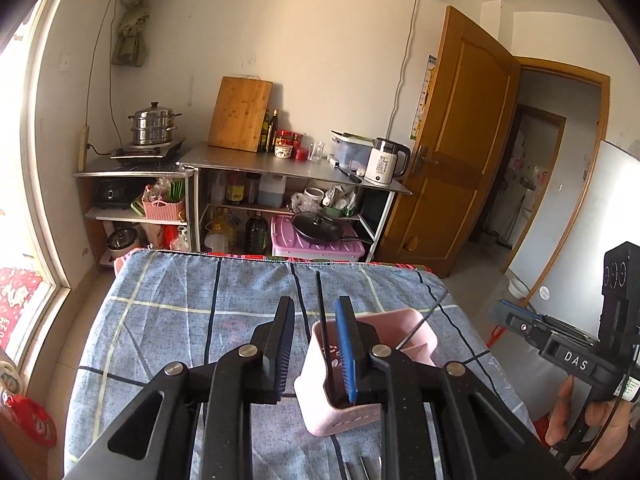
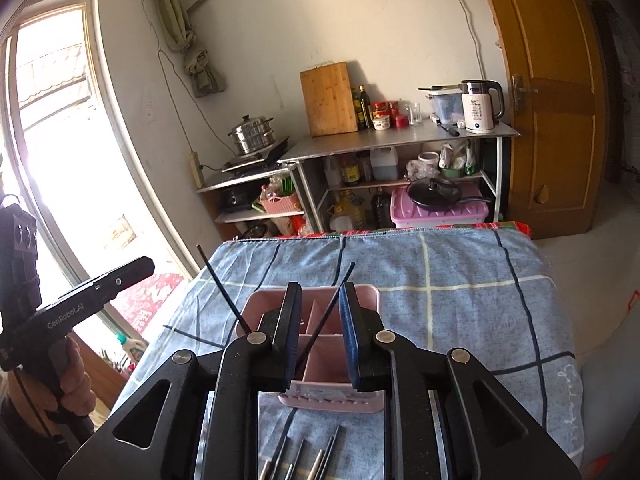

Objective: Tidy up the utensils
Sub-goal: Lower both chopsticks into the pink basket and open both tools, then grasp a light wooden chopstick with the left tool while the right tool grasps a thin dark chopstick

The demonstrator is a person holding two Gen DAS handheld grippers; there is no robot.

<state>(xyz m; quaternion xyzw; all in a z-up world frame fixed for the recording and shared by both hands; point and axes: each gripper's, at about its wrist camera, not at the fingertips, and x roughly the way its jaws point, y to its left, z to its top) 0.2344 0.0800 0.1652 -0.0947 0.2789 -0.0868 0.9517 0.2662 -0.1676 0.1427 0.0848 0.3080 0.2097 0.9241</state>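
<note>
A pink utensil holder (image 1: pixel 340 364) stands on the blue checked tablecloth (image 1: pixel 180 320); it also shows in the right wrist view (image 2: pixel 316 320). A black chopstick (image 1: pixel 323 320) stands in its left compartment, between my left gripper's (image 1: pixel 314 344) open fingers without touching them. A second black chopstick (image 2: pixel 326 316) leans in another compartment, between my right gripper's (image 2: pixel 318 332) open fingers. The first chopstick (image 2: pixel 224 290) leans left in that view. Several more chopsticks (image 2: pixel 304 460) lie on the cloth in front of the holder.
The right gripper's body (image 1: pixel 560 344) hovers off the table's right edge. Behind the table stand metal shelves (image 1: pixel 288 168) with a cutting board, kettle, pots and bottles. A wooden door (image 1: pixel 452 140) is at the right, a window at the left.
</note>
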